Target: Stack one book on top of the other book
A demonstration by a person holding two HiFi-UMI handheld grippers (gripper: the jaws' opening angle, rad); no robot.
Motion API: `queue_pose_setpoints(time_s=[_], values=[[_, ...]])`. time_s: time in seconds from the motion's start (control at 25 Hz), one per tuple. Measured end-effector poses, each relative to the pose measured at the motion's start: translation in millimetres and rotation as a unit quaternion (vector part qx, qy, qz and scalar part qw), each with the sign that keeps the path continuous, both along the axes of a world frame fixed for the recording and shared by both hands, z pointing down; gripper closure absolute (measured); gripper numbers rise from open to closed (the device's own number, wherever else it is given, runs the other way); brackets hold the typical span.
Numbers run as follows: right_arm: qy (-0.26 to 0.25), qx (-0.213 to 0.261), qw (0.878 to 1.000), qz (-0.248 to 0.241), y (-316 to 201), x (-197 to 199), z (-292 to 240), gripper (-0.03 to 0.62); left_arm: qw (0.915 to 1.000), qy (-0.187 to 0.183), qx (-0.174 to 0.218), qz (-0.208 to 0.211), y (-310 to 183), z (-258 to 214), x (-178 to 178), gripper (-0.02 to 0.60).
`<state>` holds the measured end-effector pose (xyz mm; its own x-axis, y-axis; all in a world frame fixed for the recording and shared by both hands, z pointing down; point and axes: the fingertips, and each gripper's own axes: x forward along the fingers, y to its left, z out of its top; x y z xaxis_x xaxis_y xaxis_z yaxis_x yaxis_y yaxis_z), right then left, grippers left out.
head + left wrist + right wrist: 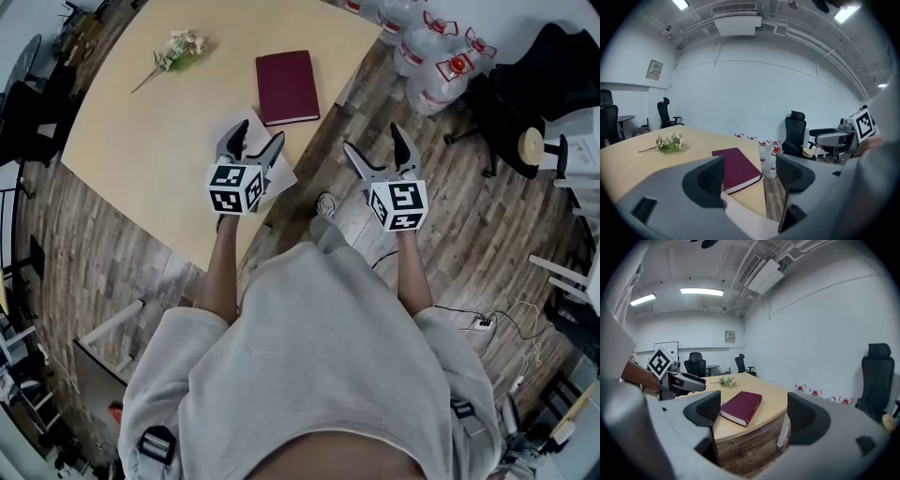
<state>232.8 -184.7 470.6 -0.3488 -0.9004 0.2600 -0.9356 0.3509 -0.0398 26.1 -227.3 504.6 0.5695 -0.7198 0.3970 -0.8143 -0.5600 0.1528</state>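
Both wide apart: left tool (259, 132), right tool (371, 138) | rectangular maroon hardcover book (287, 86) flat on smooth tan table (141, 122)

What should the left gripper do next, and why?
Probably lower the left gripper and close it on the white book lying just under its open jaws at the table's near edge. The maroon book lies flat farther in with nothing on it, and the right gripper hangs open over the floor, so the white book seems the easiest one to lift.
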Motion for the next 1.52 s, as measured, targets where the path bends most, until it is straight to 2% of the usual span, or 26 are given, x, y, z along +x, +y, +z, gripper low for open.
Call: queue_pose_setpoints(time_s=[0.28, 0.6, 0.84, 1.16, 1.4, 1.52], values=[[-0.005, -0.004, 0.999, -0.033, -40, 14, 4, 0.161, 0.9994, -0.007, -0.009, -0.032, -24, 6, 10, 0.236], [-0.010, -0.013, 0.997, -0.081, -66, -12, 12, 0.161, 0.9971, -0.026, -0.024, -0.067, -28, 17, -14, 0.236], [-0.009, -0.020, 0.992, -0.124, -72, -56, 17, 0.163, 0.9930, -0.032, -0.037, -0.108, -10, 27, -62, 0.236], [-0.002, -0.031, 0.980, -0.197, -72, -136, 21, 0.161, 0.9811, -0.019, -0.055, -0.185, 24, 36, -140, 0.236], [0.000, -0.036, 0.970, -0.240, -68, -184, 25, 0.161, 0.9704, -0.010, -0.066, -0.232, 51, 41, -182, 0.236], [0.001, -0.040, 0.965, -0.257, -65, -199, 28, 0.161, 0.9663, -0.005, -0.069, -0.248, 60, 45, -190, 0.236]])
